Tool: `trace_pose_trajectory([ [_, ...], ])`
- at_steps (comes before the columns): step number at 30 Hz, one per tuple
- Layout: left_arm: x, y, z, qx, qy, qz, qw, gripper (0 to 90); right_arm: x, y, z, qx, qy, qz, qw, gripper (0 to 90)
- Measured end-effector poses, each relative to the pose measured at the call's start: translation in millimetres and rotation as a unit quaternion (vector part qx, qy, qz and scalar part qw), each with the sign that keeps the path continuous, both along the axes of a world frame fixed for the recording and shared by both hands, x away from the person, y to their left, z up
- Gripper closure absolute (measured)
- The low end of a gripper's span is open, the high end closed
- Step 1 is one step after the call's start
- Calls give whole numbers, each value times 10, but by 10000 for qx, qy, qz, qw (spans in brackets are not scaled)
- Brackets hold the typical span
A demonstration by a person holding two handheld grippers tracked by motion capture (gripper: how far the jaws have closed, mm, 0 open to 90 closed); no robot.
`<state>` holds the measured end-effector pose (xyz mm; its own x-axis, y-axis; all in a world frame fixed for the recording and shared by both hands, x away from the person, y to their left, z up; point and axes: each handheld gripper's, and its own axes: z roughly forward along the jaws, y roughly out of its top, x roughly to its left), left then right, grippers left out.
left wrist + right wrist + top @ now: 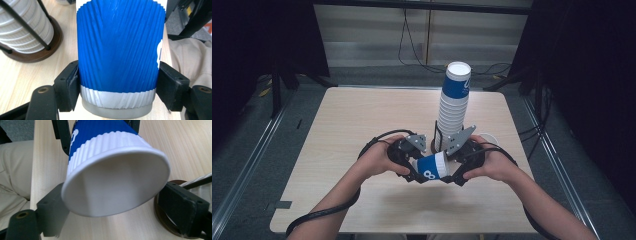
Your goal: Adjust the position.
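Centrally, low in frame: left gripper clamps blue cup near base, held sideways; right gripper jaws spread round rim, likely ready for handover beside cup stack.

Cup: ribbed blue-and-white paper, matt, smooth white inside | table: pale wood-grain, matt | holder base: dark brown, smooth | left hand-held gripper: black matt plastic jaws

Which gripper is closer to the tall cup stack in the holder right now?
Right. The right gripper sits just below and in front of the cup stack, beside its base; the left gripper is farther left, its jaws clamped on the blue cup.
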<state>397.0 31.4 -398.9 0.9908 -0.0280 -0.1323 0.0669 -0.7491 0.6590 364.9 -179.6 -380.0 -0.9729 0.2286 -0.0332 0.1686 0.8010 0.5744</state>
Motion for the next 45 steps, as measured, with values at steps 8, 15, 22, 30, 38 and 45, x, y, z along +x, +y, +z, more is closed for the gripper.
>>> trace_pose_trajectory([
  [8, 2, 12, -39, 101, -19, -43, 9999, 280, -15, 51, 20, -88, -47, 99, 9999, 192],
  [15, -15, 84, -112, 121, -156, 298, 9994, 173, -25, 54, -48, -320, 88, -69, 9994, 200],
  [22, -99, 225, -248, 141, -253, 494, 9984, 181, -42, 12, -131, -761, 152, -96, 9969, 191],
  [30, -165, 345, -408, 88, -171, 801, 9966, 183, -73, 8, -258, -997, 321, -103, 9944, 172],
  [38, -231, 358, -490, -24, -153, 862, 9962, 188, -92, 39, -313, -1254, 338, -28, 9915, 163],
  [45, -255, 364, -510, -55, -104, 877, 9961, 188, -104, 91, -358, -1470, 330, 70, 9886, 155],
])
